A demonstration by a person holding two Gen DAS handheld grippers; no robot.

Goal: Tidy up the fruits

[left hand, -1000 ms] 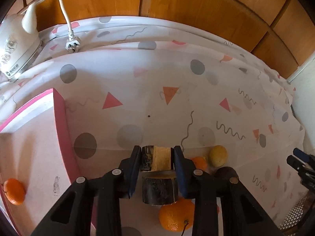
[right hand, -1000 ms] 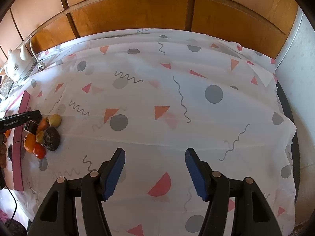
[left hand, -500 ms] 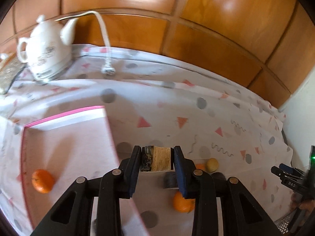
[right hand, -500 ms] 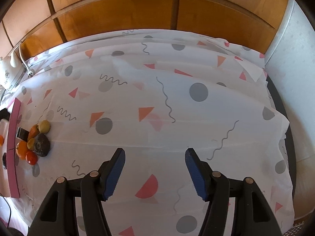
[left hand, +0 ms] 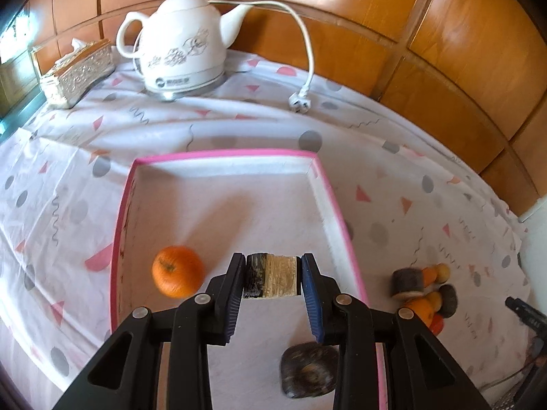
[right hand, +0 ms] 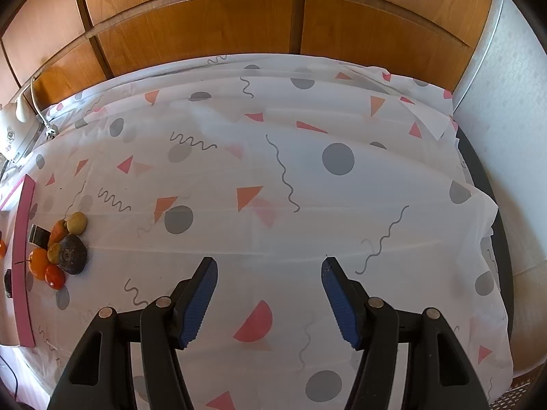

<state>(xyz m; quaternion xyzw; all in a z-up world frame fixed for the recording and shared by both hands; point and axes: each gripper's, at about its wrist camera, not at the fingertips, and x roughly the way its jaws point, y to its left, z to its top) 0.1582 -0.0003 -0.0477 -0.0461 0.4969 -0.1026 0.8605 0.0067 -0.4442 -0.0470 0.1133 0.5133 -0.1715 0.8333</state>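
My left gripper (left hand: 272,277) is shut on a short dark-skinned cut piece with a pale face (left hand: 271,276), held above the pink-rimmed white tray (left hand: 225,153). An orange (left hand: 177,276) lies in the tray at its left, and a dark round fruit (left hand: 308,370) lies low in the tray under my right finger. A pile of small fruits (left hand: 423,290) sits on the cloth right of the tray; the right wrist view shows that fruit pile (right hand: 63,246) at far left beside the tray's pink rim (right hand: 23,256). My right gripper (right hand: 270,273) hangs open over bare tablecloth, nothing between its fingers.
A white electric kettle (left hand: 181,37) with its loose cord and plug (left hand: 300,102) stands behind the tray. A silver tissue box (left hand: 77,71) sits at back left. Wooden panels close off the far side; the cloth's right edge (right hand: 492,225) drops off the table.
My left gripper has carried the cut piece leftwards from over the fruit pile to over the tray; the kettle and tissue box have come into view. The right gripper's view has barely shifted.
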